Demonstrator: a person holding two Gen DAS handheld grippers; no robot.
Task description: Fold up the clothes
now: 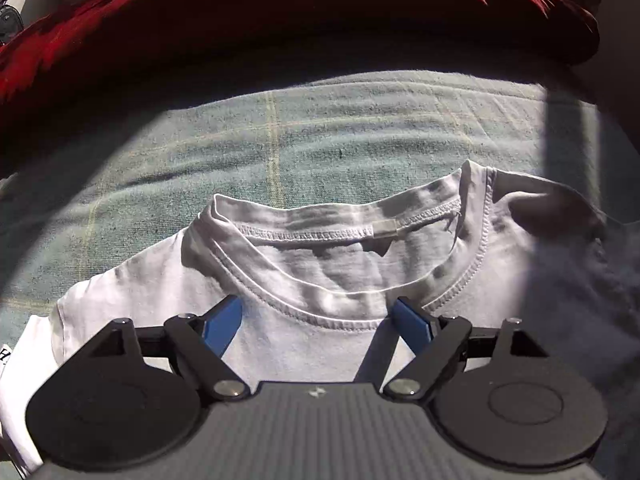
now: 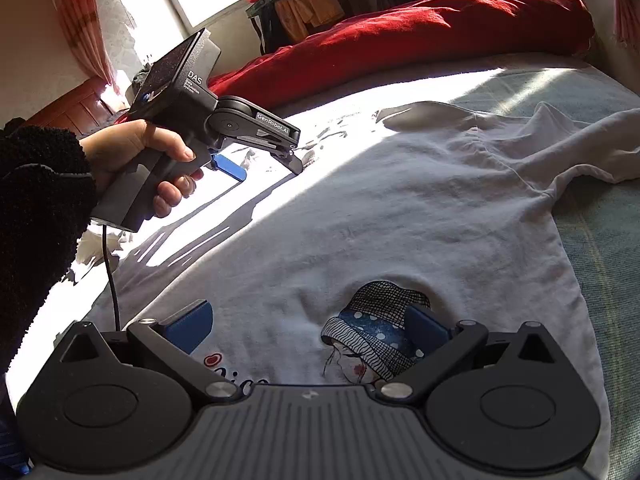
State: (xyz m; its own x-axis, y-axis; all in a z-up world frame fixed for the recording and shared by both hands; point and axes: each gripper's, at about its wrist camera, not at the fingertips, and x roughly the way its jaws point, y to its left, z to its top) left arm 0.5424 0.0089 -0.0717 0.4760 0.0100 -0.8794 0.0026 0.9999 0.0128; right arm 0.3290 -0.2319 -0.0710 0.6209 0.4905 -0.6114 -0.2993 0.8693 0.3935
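Note:
A white T-shirt (image 2: 400, 208) lies spread face up on the bed, with a printed figure in a blue dotted hat (image 2: 372, 328) on its chest. Its round collar (image 1: 352, 232) fills the middle of the left wrist view. My left gripper (image 1: 318, 320) hovers just below that collar, jaws wide apart with only flat cloth under them. From the right wrist view, the left gripper (image 2: 266, 168) is held by a hand (image 2: 136, 156) over the shirt's far left part. My right gripper (image 2: 308, 328) stands open above the print, gripping nothing.
A pale green plaid sheet (image 1: 280, 140) covers the bed. A big red blanket (image 2: 440, 24) lies bunched along the far side. One sleeve (image 2: 580, 148) stretches out to the right. A black fleecy sleeve (image 2: 36, 200) and a cable (image 2: 112, 280) are at the left; a rack of hung clothes (image 2: 312, 4) stands by the window.

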